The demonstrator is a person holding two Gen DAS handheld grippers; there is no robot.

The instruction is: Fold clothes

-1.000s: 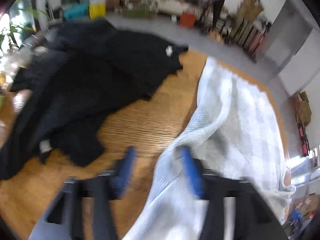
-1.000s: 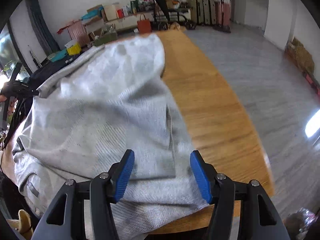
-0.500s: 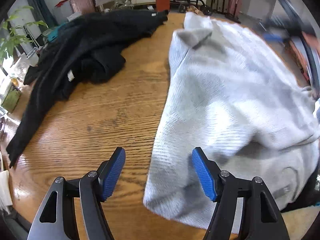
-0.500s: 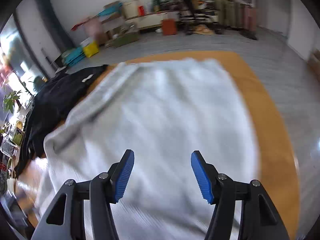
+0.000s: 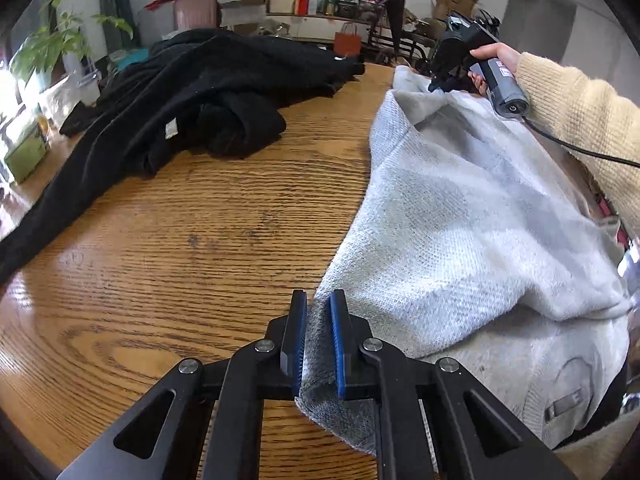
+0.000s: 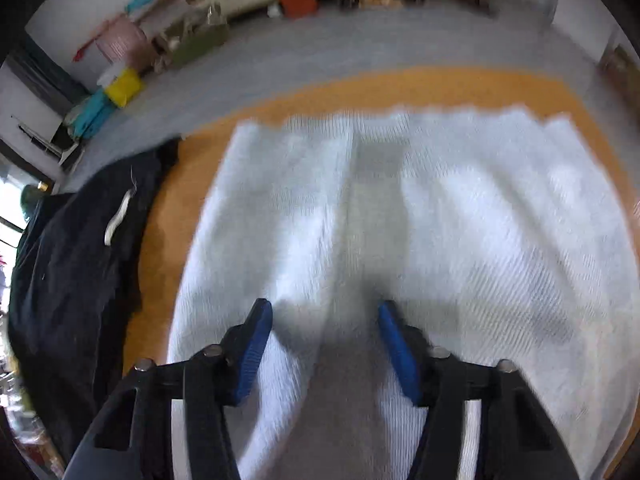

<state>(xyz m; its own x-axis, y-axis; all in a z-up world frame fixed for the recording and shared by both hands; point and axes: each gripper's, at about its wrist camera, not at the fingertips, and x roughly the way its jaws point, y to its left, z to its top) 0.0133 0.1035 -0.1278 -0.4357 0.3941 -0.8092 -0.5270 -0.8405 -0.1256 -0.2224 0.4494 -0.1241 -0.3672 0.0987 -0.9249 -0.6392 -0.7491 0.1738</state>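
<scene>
A light grey knit sweater (image 5: 472, 216) lies spread on the right half of the wooden table (image 5: 192, 240). My left gripper (image 5: 318, 300) is shut on the sweater's near left edge, cloth pinched between its blue pads. In the right wrist view the same sweater (image 6: 440, 208) fills the middle, blurred by motion, and my right gripper (image 6: 326, 312) hovers open just above it. The left wrist view also shows the right gripper (image 5: 452, 60) at the sweater's far corner, held by a hand in a cream sleeve (image 5: 576, 120).
A heap of black clothes (image 5: 192, 92) covers the table's far left, seen too in the right wrist view as black clothes (image 6: 68, 264). Potted plant (image 5: 52, 48) and small boxes stand at the left edge. Shelves and clutter line the back wall.
My left gripper closed on the sweater's near edge; it was open half a second ago. My right gripper swung from the table's right side to above the sweater's far part, still open.
</scene>
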